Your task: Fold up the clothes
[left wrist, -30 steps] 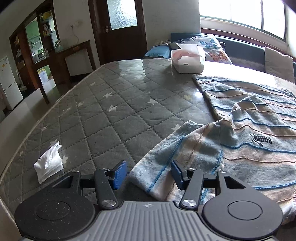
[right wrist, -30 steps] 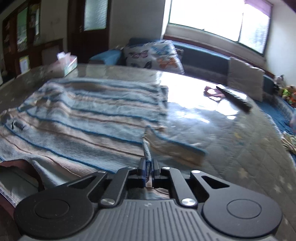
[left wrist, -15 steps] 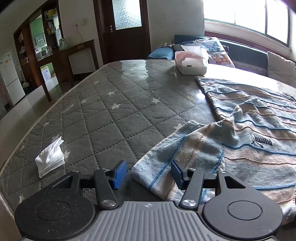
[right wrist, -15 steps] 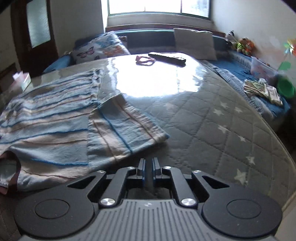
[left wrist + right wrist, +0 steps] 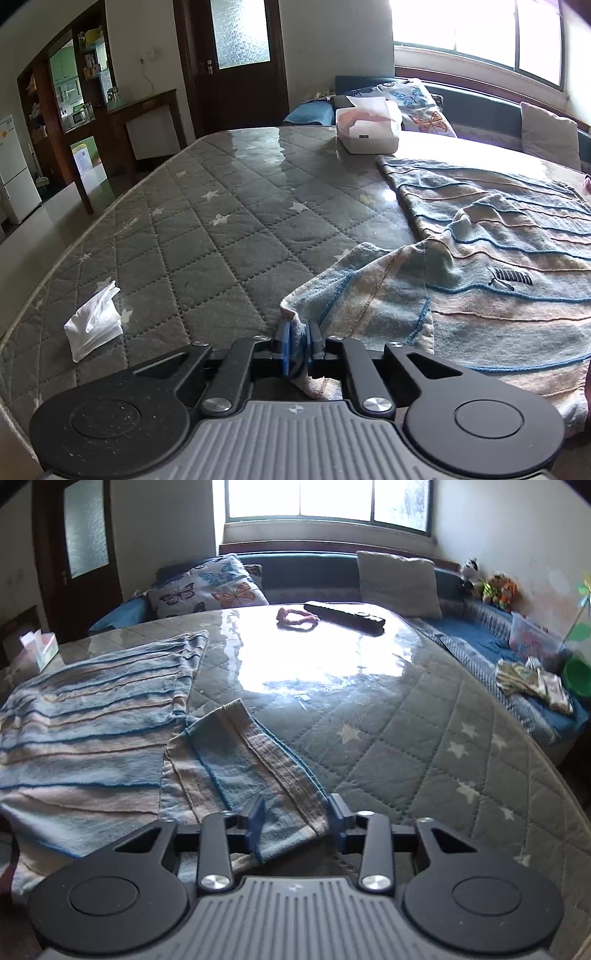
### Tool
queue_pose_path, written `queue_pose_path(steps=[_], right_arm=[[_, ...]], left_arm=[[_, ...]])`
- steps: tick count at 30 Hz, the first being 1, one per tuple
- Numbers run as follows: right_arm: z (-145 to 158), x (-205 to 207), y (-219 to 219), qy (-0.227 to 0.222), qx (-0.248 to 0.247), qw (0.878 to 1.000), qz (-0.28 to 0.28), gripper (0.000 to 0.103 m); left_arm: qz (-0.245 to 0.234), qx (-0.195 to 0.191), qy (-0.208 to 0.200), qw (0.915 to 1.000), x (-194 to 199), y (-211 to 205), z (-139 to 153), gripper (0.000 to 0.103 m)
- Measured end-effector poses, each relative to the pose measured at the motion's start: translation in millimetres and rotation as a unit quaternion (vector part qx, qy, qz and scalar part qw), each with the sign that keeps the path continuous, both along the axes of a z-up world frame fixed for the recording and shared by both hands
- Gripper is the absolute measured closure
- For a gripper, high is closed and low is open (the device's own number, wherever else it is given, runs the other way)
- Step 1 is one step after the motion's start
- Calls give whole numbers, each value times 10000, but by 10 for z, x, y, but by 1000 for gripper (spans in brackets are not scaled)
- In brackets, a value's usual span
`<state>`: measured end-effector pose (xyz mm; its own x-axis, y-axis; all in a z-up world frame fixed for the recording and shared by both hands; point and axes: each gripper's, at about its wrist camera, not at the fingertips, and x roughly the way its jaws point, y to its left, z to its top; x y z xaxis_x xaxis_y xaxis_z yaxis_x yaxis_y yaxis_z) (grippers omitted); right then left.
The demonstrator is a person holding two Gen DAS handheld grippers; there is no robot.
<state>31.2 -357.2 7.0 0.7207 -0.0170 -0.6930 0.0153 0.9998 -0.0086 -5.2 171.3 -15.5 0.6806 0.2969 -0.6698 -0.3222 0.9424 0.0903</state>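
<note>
Striped sweater (image 5: 498,258) spread flat on the quilted mattress (image 5: 207,236), a sleeve out at each side. Left gripper (image 5: 298,341) clenched on the left sleeve cuff (image 5: 291,314), cloth pinched between the blue pads. Right gripper (image 5: 297,818) released, fingers wide apart either side of the right sleeve (image 5: 243,771) lying on the mattress. Tissue box (image 5: 367,125) beyond the sweater; crumpled tissue (image 5: 94,325) near the mattress edge.

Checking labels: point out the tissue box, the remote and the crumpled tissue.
tissue box (image 5: 369,138): left wrist view, on its front side.
remote (image 5: 345,616): right wrist view, on the middle of its top.
crumpled tissue (image 5: 94,326): left wrist view, on its centre.
</note>
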Motion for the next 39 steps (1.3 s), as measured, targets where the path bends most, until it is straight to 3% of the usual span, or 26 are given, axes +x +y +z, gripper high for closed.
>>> queue_pose_path(steps=[9, 14, 23, 27, 34, 39], right_arm=[[9, -129, 33, 143, -207, 9997, 3, 89], [75, -121, -20, 28, -102, 9999, 31, 78], [45, 52, -132, 14, 97, 9999, 49, 72], [20, 76, -143, 10, 76, 9999, 106, 73], [-9, 175, -97, 27, 10, 9996, 291, 75], [-17, 181, -51, 9, -18, 9992, 404, 92]], left_arm=[[117, 170, 118, 9997, -6, 44, 31, 82], [178, 206, 89, 9996, -92, 70, 134, 80], [-775, 14, -157, 9969, 22, -427, 312, 67], [-1321, -176, -123, 9910, 190, -755, 295, 67], [-2306, -402, -104, 9722, 473, -1474, 255, 65], [-2860, -441, -29, 9572, 582, -1909, 209, 63]])
